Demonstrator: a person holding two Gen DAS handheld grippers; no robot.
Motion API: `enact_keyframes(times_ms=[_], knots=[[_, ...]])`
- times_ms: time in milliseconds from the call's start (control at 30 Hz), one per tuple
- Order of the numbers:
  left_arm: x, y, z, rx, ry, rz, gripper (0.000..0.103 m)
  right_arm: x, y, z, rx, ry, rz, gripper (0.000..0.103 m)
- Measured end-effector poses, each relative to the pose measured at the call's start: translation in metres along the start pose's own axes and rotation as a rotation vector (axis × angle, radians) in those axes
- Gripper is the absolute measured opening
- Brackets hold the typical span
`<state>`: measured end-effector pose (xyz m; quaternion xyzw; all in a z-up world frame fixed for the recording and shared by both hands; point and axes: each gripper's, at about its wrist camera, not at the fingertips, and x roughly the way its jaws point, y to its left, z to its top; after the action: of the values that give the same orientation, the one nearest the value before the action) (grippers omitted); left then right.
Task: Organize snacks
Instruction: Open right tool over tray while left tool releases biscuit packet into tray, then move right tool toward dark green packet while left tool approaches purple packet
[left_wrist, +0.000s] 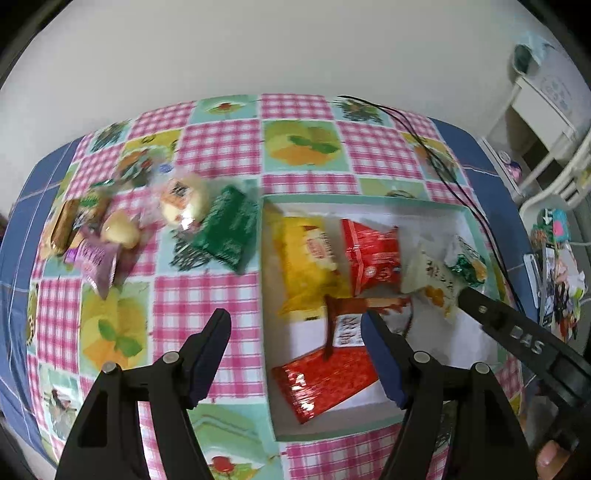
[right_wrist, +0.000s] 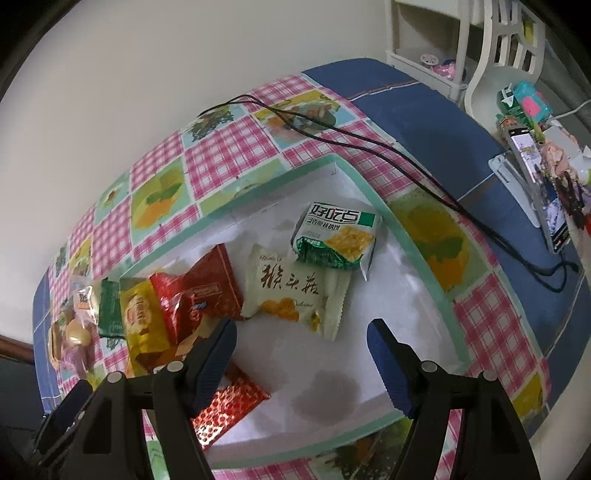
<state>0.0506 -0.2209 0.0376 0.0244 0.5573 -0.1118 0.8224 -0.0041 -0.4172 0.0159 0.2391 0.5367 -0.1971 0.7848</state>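
Note:
A white box with a mint-green rim (left_wrist: 364, 200) (right_wrist: 406, 236) lies on the checked tablecloth. It holds a yellow packet (left_wrist: 306, 266) (right_wrist: 142, 325), red packets (left_wrist: 373, 258) (right_wrist: 207, 291), a shiny red packet (left_wrist: 325, 384) (right_wrist: 229, 410), a cream packet (left_wrist: 432, 284) (right_wrist: 295, 291) and a green-and-white cracker packet (right_wrist: 336, 236) (left_wrist: 465, 266). My left gripper (left_wrist: 295, 350) is open and empty over the box's left rim. My right gripper (right_wrist: 301, 350) is open and empty above the box floor; its arm (left_wrist: 524, 343) shows in the left wrist view.
Loose snacks lie left of the box: a green packet (left_wrist: 229, 229), a round bun packet (left_wrist: 184, 203), a purple packet (left_wrist: 96, 262) and others. A black cable (right_wrist: 369, 144) crosses the cloth behind the box. A phone on a stand (right_wrist: 535, 184) and clutter stand at the right.

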Motion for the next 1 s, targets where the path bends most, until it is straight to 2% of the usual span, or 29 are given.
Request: enact_keyframes(times_ms=[167, 233, 333, 400, 433, 467, 667, 867, 1000], knots=[[-0.005, 0.017, -0.002, -0.040, -0.006, 0.003, 0.075, -0.016, 0.007, -0.011, -0.038, -0.021, -0.011, 0.076], [-0.006, 0.021, -0.002, -0.049, -0.007, 0.002, 0.080, -0.022, 0.007, -0.015, -0.043, -0.032, -0.019, 0.076], [-0.008, 0.028, -0.003, -0.054, -0.007, 0.020, 0.081, -0.029, 0.009, -0.020, -0.049, -0.045, -0.032, 0.077], [-0.008, 0.032, -0.004, -0.051, -0.010, 0.047, 0.087, -0.029, 0.011, -0.023, -0.058, -0.044, -0.038, 0.081], [-0.009, 0.034, -0.004, -0.048, -0.014, 0.057, 0.095, -0.029, 0.013, -0.025, -0.063, -0.040, -0.041, 0.089], [-0.009, 0.036, -0.004, -0.043, -0.017, 0.068, 0.097, -0.028, 0.014, -0.025, -0.064, -0.037, -0.042, 0.097], [-0.010, 0.057, -0.003, -0.054, -0.036, 0.126, 0.099, -0.023, 0.023, -0.027, -0.074, -0.027, -0.040, 0.103], [-0.009, 0.082, 0.001, -0.116, -0.028, 0.122, 0.099, -0.019, 0.033, -0.030, -0.102, -0.017, -0.054, 0.103], [-0.009, 0.095, 0.003, -0.121, -0.027, 0.135, 0.099, -0.018, 0.044, -0.031, -0.122, -0.013, -0.069, 0.103]])
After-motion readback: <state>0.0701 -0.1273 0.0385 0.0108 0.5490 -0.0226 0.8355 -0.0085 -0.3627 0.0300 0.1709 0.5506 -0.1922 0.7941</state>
